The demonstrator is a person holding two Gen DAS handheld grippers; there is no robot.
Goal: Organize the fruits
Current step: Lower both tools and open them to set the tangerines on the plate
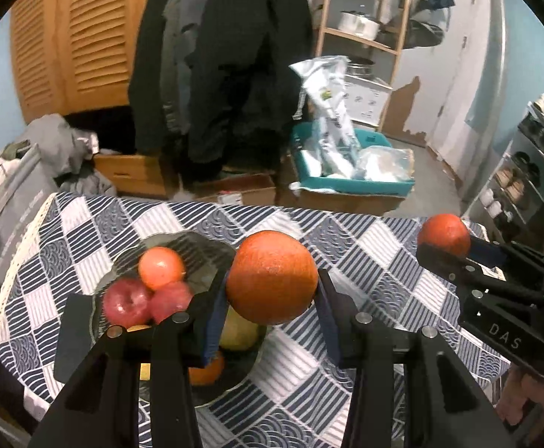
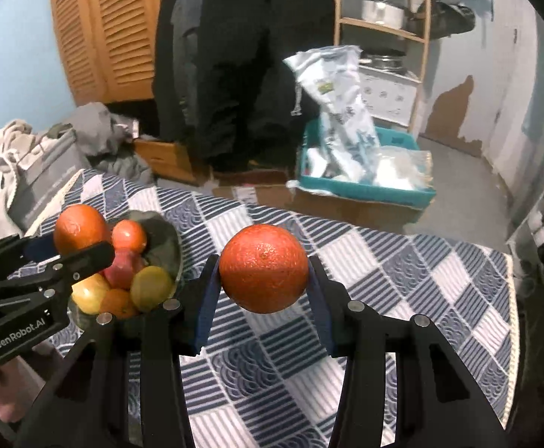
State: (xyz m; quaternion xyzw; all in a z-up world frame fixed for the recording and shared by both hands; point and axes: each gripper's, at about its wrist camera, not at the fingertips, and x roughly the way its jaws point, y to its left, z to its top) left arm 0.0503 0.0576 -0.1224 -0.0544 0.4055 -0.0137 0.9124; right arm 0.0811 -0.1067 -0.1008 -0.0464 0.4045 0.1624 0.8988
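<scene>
On the left of the checked worktop (image 2: 402, 272) stands the dark glass bowl (image 2: 167, 239), already piled with red apples (image 1: 126, 304), a yellow-green fruit (image 2: 150, 287) and smaller orange ones. The left claw (image 1: 272, 280) is clamped on an orange (image 1: 272, 278), its blue pads pressing both sides, and from its own camera the fruit hangs just right of the bowl's rim, over the cloth. In the right wrist view that same claw sits at the bowl's near-left side, so the orange is close to the pile but not yet in it.

Farther right, well apart from the bowl, the right claw (image 2: 264, 272) is clamped on a second orange (image 2: 264, 268), held above bare cloth.

The step in hand looks like bringing both oranges to the bowl. Judged from the heap, room is scarce: the left orange should be lowered into a hollow between fruits and rest there before the pads part, or it may roll off and knock others out. Going 1 at a time seems wise, since 2 claws over 1 small bowl would crowd each other. The right orange should wait, then come in from the open right side.
</scene>
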